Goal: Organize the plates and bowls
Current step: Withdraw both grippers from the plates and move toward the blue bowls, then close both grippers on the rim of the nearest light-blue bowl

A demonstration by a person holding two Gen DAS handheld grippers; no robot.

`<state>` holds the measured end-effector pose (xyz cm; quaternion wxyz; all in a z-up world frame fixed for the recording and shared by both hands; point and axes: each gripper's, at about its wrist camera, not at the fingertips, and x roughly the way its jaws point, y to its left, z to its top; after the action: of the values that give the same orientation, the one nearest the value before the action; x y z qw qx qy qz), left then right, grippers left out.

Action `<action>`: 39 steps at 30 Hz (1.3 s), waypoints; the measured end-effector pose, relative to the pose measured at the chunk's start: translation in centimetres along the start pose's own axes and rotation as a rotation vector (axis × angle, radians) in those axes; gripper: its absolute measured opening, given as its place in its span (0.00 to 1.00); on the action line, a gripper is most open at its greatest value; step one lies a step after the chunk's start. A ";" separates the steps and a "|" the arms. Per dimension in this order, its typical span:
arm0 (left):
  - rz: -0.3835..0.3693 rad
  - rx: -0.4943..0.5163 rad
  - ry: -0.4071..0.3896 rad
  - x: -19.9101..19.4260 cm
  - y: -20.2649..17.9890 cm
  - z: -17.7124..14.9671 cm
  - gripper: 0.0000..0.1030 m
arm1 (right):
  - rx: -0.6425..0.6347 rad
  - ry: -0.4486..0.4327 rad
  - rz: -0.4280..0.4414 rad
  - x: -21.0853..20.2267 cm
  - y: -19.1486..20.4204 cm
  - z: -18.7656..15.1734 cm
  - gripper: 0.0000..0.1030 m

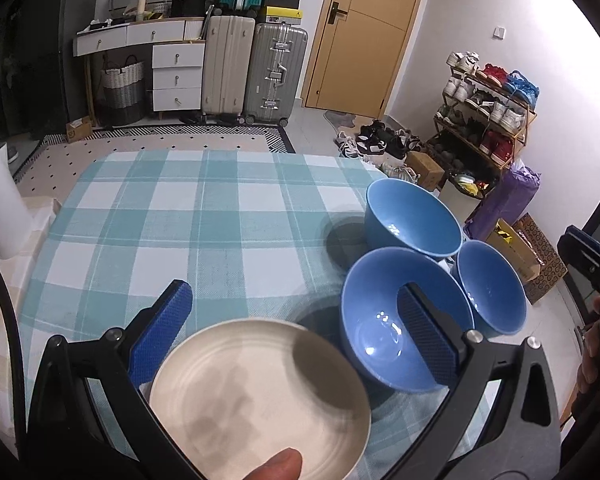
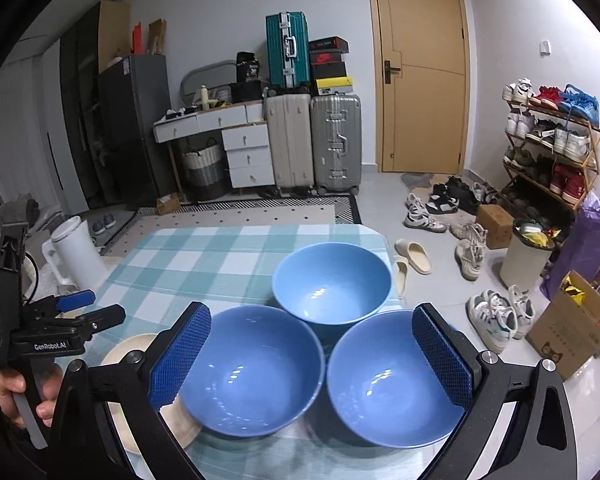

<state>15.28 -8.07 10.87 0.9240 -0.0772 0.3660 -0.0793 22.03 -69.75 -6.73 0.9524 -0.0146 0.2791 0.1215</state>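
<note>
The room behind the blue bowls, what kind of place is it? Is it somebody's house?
Most likely yes, a lived-in room at home, perhaps by the entrance. There is a shoe rack full of sneakers, suitcases stacked against the wall near a wooden door, and a table with a checked tablecloth.

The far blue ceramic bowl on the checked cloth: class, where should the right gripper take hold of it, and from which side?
Grip the far blue ceramic bowl by its thin open rim, coming from above on its right side; two other blue bowls crowd its near side. Probably one finger inside, one outside.
</note>
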 end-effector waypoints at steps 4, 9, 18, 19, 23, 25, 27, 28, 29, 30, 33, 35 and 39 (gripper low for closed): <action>0.008 0.006 0.000 1.0 -0.6 1.3 0.99 | -0.002 0.017 0.008 1.0 -0.7 0.7 0.99; 0.001 0.014 0.007 2.1 -1.2 2.8 0.99 | 0.026 0.031 -0.004 2.1 -1.8 1.2 0.99; -0.034 0.045 0.031 4.9 -3.6 5.4 0.99 | 0.046 0.046 -0.031 4.0 -4.0 2.3 0.99; -0.036 0.049 0.033 5.2 -3.8 5.6 0.99 | 0.046 0.048 -0.037 4.2 -4.2 2.4 0.99; -0.036 0.061 0.042 6.5 -4.9 6.3 0.99 | 0.067 0.070 -0.032 5.4 -5.5 2.6 0.99; -0.036 0.073 0.048 7.2 -5.5 6.7 0.99 | 0.071 0.077 -0.035 6.0 -6.0 2.7 0.99; -0.033 0.081 0.055 7.8 -6.1 7.0 0.99 | 0.074 0.085 -0.034 6.5 -6.5 2.8 0.99; -0.033 0.084 0.059 8.1 -6.3 7.1 0.99 | 0.078 0.090 -0.035 6.9 -6.8 2.8 0.99; -0.036 0.088 0.062 8.4 -6.6 7.2 0.99 | 0.080 0.091 -0.034 7.1 -7.0 2.8 0.99; -0.038 0.096 0.068 8.8 -7.0 7.3 0.99 | 0.082 0.093 -0.032 7.3 -7.2 2.8 0.99; -0.039 0.115 0.073 9.4 -7.6 7.3 0.99 | 0.092 0.107 -0.035 8.0 -7.8 2.8 0.99; -0.041 0.118 0.083 9.9 -7.9 7.4 0.99 | 0.093 0.111 -0.031 8.3 -8.0 2.8 0.99; -0.046 0.123 0.093 10.6 -8.1 7.7 0.99 | 0.109 0.129 -0.027 9.1 -8.5 2.8 0.99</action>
<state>27.45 -17.47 10.98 0.9069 -0.0251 0.4013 -0.1263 32.90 -75.70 -9.59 0.9335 0.0258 0.3457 0.0919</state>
